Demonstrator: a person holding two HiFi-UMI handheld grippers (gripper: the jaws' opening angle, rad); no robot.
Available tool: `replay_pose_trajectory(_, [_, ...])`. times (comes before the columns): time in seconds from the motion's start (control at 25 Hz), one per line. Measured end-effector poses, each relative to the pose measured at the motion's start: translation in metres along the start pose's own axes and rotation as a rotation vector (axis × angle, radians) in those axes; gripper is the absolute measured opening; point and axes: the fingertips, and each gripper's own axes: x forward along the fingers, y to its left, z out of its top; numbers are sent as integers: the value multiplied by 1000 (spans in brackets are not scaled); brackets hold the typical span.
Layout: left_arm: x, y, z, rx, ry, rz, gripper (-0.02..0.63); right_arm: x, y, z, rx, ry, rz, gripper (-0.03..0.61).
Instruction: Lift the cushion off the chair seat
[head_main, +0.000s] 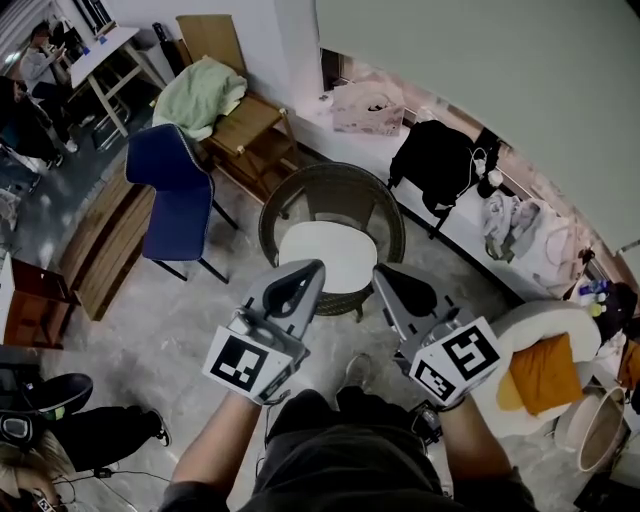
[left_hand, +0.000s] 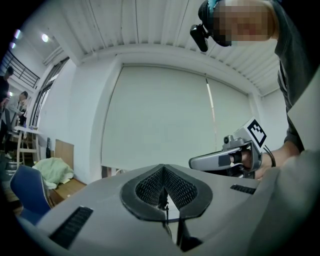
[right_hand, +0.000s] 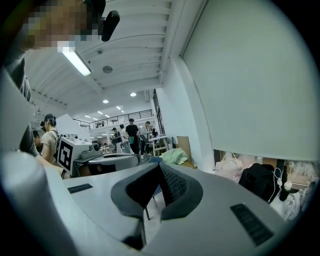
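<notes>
The cushion (head_main: 330, 250) is a white, flat pad with rounded corners. It lies flat on the seat of the round wicker chair (head_main: 300, 190), inside the curved backrest, and covers most of the seat. In the head view both grippers are held side by side above the near edge of the seat. The left gripper (head_main: 312, 270) and the right gripper (head_main: 384, 274) each point towards the cushion but are apart from it. The jaws of both grippers are fully closed, pad against pad, and neither has anything between them; the left gripper view and the right gripper view confirm this. Handling estimate: the cushion appears light, soft and flexible, with a cloth cover that should give good friction. A pad of this kind will probably sag or fold if it is held at one point only. Recommended hold: open both sets of jaws, then pinch the near edge at two places well apart, one per gripper, so that the pad lifts level and clears the backrest.
</notes>
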Motion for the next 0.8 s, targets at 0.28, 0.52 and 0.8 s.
replay_pose_trajectory(0.28, [31,15,-19,-23,20,8,6,22,-29,-17,20,34,2,8])
replay_pose_trajectory(0.52, [51,42,-51,-46,96,-1,6,55,-45,-43,54,76,-16,9])
replay_pose_trajectory(0.8, [79,90,-97,-98,139,-48,6,109,-72,-85,119,123,-74,8])
